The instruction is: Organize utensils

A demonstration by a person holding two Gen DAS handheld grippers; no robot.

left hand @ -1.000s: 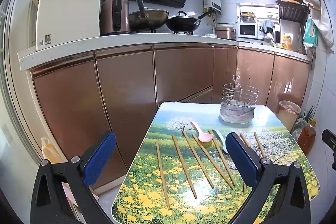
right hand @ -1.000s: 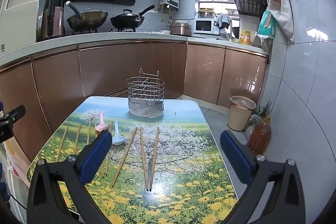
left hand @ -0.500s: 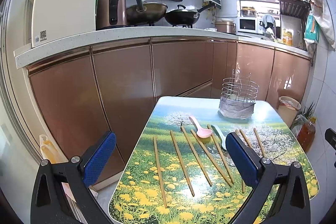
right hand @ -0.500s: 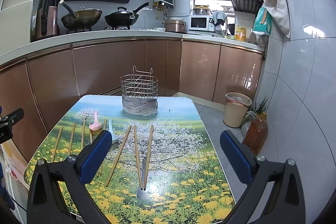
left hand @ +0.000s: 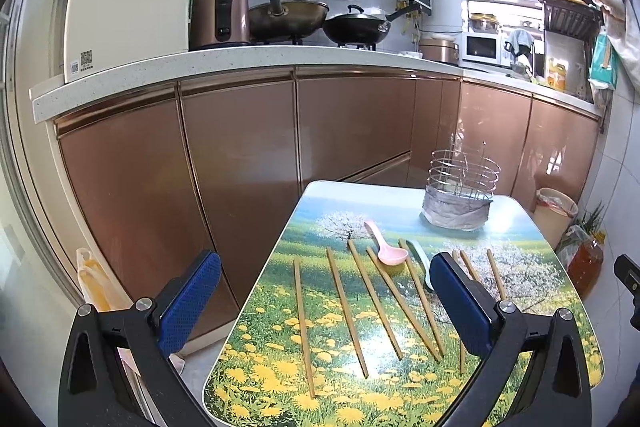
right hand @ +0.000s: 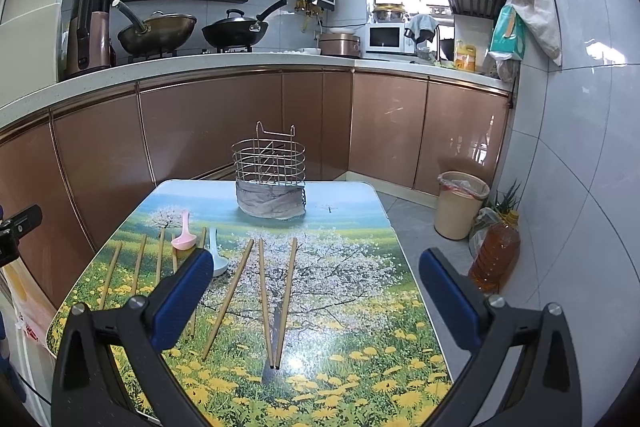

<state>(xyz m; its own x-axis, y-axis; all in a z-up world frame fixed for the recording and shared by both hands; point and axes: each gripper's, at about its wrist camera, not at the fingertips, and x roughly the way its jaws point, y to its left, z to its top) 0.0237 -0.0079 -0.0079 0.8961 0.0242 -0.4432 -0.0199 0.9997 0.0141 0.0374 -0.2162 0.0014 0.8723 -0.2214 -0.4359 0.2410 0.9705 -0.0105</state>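
Several wooden chopsticks [left hand: 348, 309] [right hand: 264, 301] lie spread across a small table [left hand: 256, 363] [right hand: 360, 211] with a flower-field print. Among them rest a pink spoon [left hand: 386, 245] [right hand: 183, 233] and a pale blue spoon [left hand: 420, 259] [right hand: 215, 253]. A wire utensil basket [left hand: 460, 195] [right hand: 270, 173] with a grey wrapped base stands at the table's far end. My left gripper [left hand: 324, 291] hovers open above the near left part of the table, holding nothing. My right gripper [right hand: 316, 285] is open too, above the near right side, empty.
Copper-coloured cabinets [left hand: 240, 155] run behind the table under a white counter with woks [left hand: 288, 15] and a microwave [right hand: 386, 37]. A bin [right hand: 460, 203] and an oil bottle [right hand: 496, 251] stand on the floor right of the table. A tiled wall [right hand: 568, 147] closes the right side.
Both grippers have risen and drawn back slightly, so the table sits a little lower and farther in each view. Utensils and basket have not moved.
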